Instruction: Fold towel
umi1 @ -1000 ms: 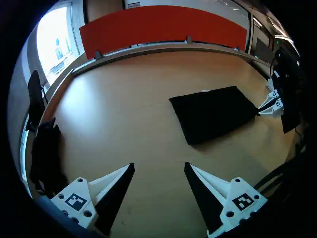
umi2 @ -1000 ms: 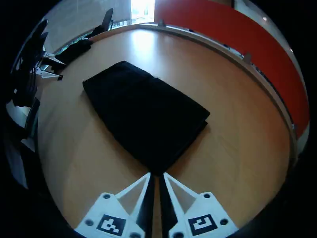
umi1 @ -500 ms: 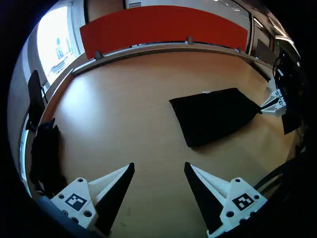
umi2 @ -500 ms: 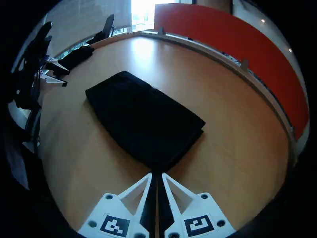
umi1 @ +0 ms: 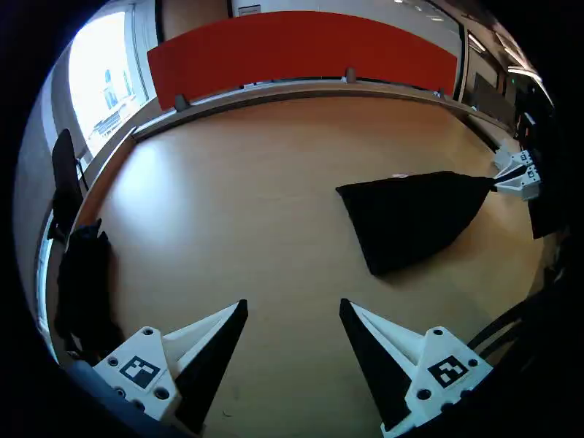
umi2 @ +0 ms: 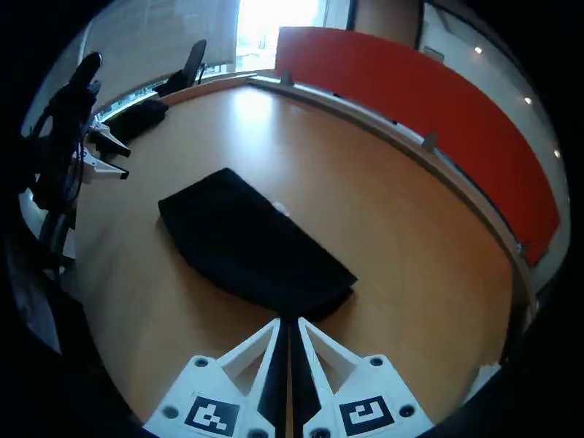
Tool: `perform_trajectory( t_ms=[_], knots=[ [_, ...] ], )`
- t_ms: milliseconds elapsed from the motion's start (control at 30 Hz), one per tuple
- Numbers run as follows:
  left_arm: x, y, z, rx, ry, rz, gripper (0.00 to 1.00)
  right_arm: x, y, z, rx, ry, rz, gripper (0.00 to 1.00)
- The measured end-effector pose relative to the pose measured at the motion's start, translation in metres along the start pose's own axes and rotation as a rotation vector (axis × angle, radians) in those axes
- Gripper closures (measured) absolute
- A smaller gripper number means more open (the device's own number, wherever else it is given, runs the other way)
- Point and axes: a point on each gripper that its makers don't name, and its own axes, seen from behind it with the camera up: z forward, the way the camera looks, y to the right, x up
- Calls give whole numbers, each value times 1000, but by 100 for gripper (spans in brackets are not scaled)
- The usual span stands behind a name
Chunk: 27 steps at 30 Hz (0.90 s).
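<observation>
At the upper left of the left gripper view a bright window [umi1: 95, 80] glares. Below it a dark chair [umi1: 64, 182] stands at the table's far edge, with a black bundle [umi1: 82, 285] lower down the left side. The wooden table [umi1: 219, 190] spreads across the middle, and a red panel [umi1: 299, 44] runs along its back edge at the top. At the bottom centre the left gripper [umi1: 292, 305] hovers over bare wood, its jaws spread wide and holding nothing. Right of centre lies the black towel [umi1: 412, 219], folded over and drawn out to a point at the right edge of the frame. There the right gripper [umi1: 498, 181] pinches that corner. The corner seems lifted a little off the table, though the fisheye bend makes that hard to judge. In the right gripper view the left gripper [umi2: 125, 164] sits small at the left edge, well apart from the towel [umi2: 248, 248]. The towel lies on the wood at centre left, and its near corner runs down into the right gripper [umi2: 290, 325] at bottom centre. That gripper's two fingers are clenched together on the cloth, and the red panel [umi2: 423, 117] curves down the right side.
</observation>
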Motion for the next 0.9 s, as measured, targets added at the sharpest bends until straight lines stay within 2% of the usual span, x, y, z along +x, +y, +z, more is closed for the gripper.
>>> perform_trajectory(
  t_ms=[200,467,667,900],
  knots=[
    [5,5,-2,-7,9,5,7,22,12,-20,-38,39,-30,90],
    [8,11,-5,-17,17,4,7,44,21,-37,-68,75,-69,91],
    [6,12,-6,-20,17,2,7,47,21,-36,-65,74,-83,91],
    [5,10,-7,-19,18,-3,7,56,6,-27,-43,77,-110,92]
  ],
)
